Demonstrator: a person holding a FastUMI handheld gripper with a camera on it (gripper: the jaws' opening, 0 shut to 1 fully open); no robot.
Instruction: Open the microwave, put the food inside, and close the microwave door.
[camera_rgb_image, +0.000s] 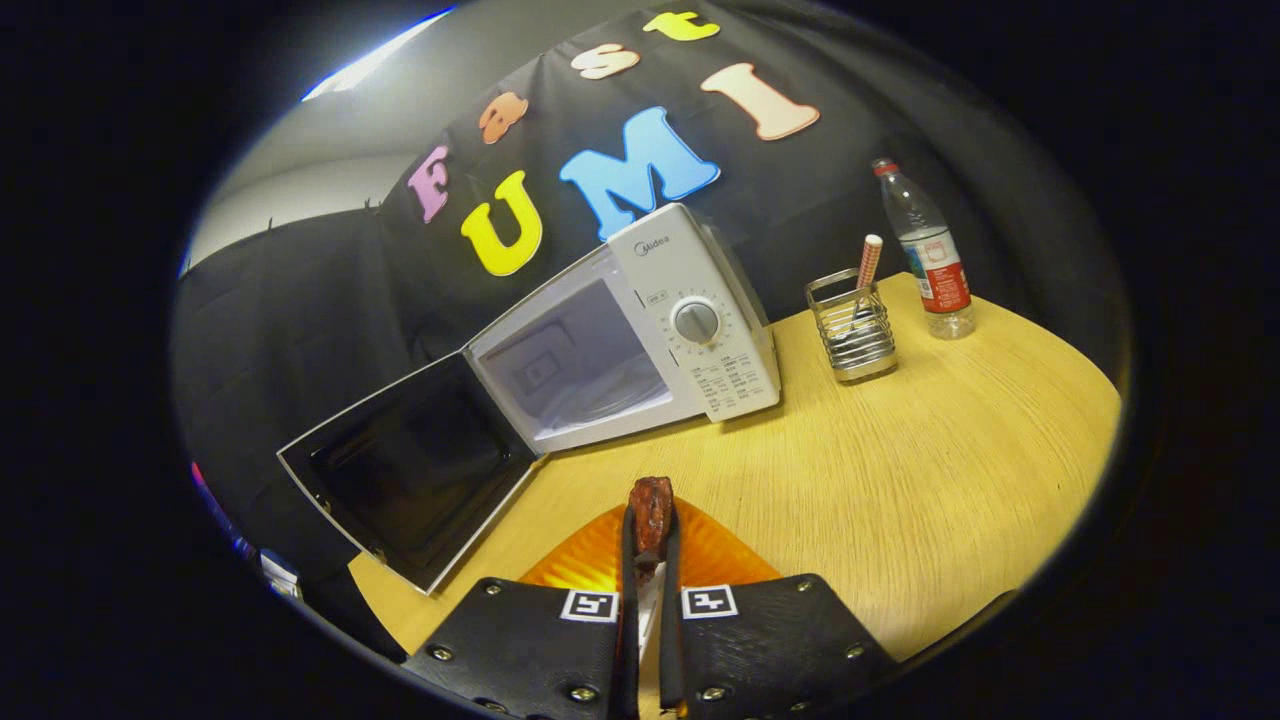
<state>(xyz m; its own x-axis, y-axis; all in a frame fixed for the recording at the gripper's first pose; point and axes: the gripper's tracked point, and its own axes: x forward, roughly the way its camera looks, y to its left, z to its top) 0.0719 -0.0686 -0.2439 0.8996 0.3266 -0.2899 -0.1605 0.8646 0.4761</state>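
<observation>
Gripper view: gripper (650, 545) jaws nearly closed, apparently pinching reddish-brown food (651, 508).

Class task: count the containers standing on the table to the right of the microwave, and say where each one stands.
2: a wire holder just right of the microwave, and a water bottle beyond it, near the table's far edge.

Food pinched in gripper, microwave open.

Gripper (650, 545) clamped from both sides on a reddish-brown piece of food (652, 508), above an orange plate (590, 560) on the wooden table (900, 480). Beyond the fingers, white microwave (690, 320), door (410, 470) swung wide. Beside it, wire holder (852, 335) and water bottle (928, 255).
</observation>
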